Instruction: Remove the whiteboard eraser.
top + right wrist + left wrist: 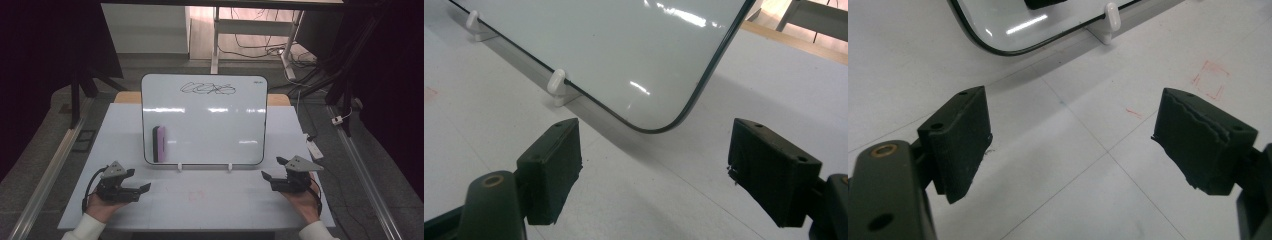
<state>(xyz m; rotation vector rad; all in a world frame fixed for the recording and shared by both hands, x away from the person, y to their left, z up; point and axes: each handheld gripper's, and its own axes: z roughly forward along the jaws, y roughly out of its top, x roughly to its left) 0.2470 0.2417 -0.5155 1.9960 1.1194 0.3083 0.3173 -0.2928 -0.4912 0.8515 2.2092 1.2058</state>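
Both grippers, left [134, 182] and right [274, 168], rest low on the bench [210, 200] with jaws wide and empty, flanking the propped whiteboard [204, 120], whose eraser [158, 144] clings at lower left, presumably ready for wiping the scribble [207, 89].

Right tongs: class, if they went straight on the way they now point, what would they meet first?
Probably the whiteboard, near its lower right corner; the open right tongs point there over bare table. Depth is uncertain.
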